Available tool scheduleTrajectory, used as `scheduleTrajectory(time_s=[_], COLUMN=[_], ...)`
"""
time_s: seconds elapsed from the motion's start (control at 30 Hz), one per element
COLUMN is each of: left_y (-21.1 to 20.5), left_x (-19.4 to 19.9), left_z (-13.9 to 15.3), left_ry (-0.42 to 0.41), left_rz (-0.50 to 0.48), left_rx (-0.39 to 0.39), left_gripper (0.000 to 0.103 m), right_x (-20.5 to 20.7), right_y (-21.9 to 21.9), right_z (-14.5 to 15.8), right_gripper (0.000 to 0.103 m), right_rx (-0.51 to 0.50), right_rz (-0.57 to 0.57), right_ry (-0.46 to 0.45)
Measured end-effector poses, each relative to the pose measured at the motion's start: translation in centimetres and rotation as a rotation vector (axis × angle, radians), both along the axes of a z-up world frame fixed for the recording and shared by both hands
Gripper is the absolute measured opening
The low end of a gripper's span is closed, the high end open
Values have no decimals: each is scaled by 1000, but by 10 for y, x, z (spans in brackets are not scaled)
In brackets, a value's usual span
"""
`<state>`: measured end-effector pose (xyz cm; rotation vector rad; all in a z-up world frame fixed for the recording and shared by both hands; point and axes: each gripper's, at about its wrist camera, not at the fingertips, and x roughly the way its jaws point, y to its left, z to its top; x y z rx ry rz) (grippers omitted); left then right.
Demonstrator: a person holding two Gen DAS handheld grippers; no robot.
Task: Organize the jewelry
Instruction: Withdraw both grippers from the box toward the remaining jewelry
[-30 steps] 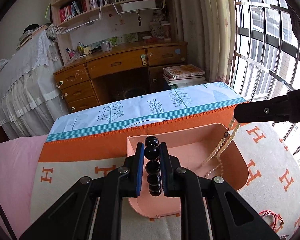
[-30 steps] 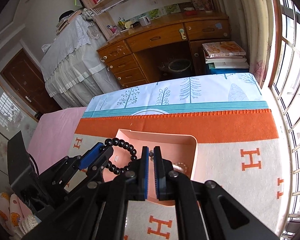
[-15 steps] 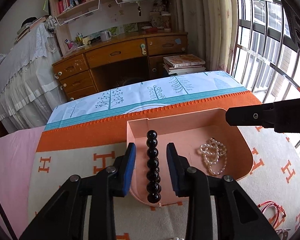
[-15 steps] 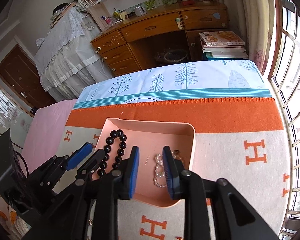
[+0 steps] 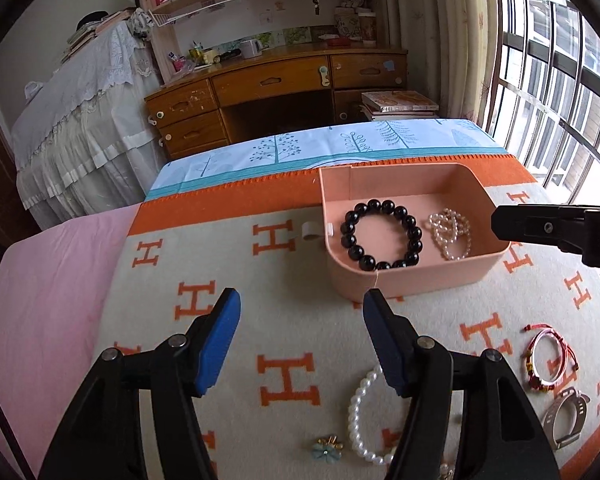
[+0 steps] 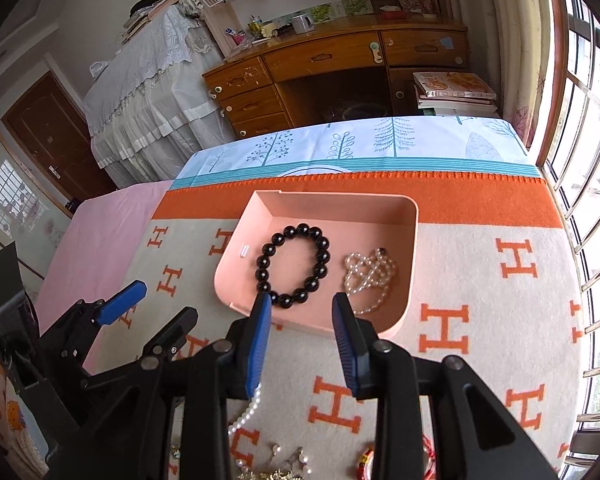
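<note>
A pink tray sits on the orange-and-cream blanket. Inside it a black bead bracelet lies flat, with a pale bead strand bunched to its right. My left gripper hovers near the tray's front left corner; its jaws are opening and nothing is between them. My right gripper stands open and empty over the tray's near wall, above the black bracelet and the pale strand. The left gripper shows at the lower left of the right wrist view.
On the blanket in front of the tray lie a white pearl bracelet, a teal flower piece, a red cord bracelet and a silver watch. A wooden desk stands beyond the bed, windows to the right.
Both grippers opened and pulled back toward the near side. The black bracelet left the left jaws and the pale strand left the right jaws; both now lie in the tray.
</note>
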<state>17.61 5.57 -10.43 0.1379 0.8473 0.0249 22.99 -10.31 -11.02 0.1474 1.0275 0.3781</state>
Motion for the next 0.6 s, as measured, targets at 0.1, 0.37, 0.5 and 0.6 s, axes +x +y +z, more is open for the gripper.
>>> scheduleTrajectory(time_s=[0.1,0.37,0.5,0.6], left_y=[12,40,49,54], left_x=[-25,-77,-96,-104], left_z=[-3,-17,-19,-19], left_ry=[3,51,60,67], left_rz=[37,112,134,146], left_rx=[8,-6,-24,-25], left_gripper=[62,62,62,62], right_x=[-23,-69,-87,-96], right_y=[11,36,44,48], right_z=[0,-16,-21,-18], right_gripper=[32,32,32,32], right_rx=[-10,-46,-43,-56], right_rz=[23,63,73,80], right_ry=[-17,-8,5,-10])
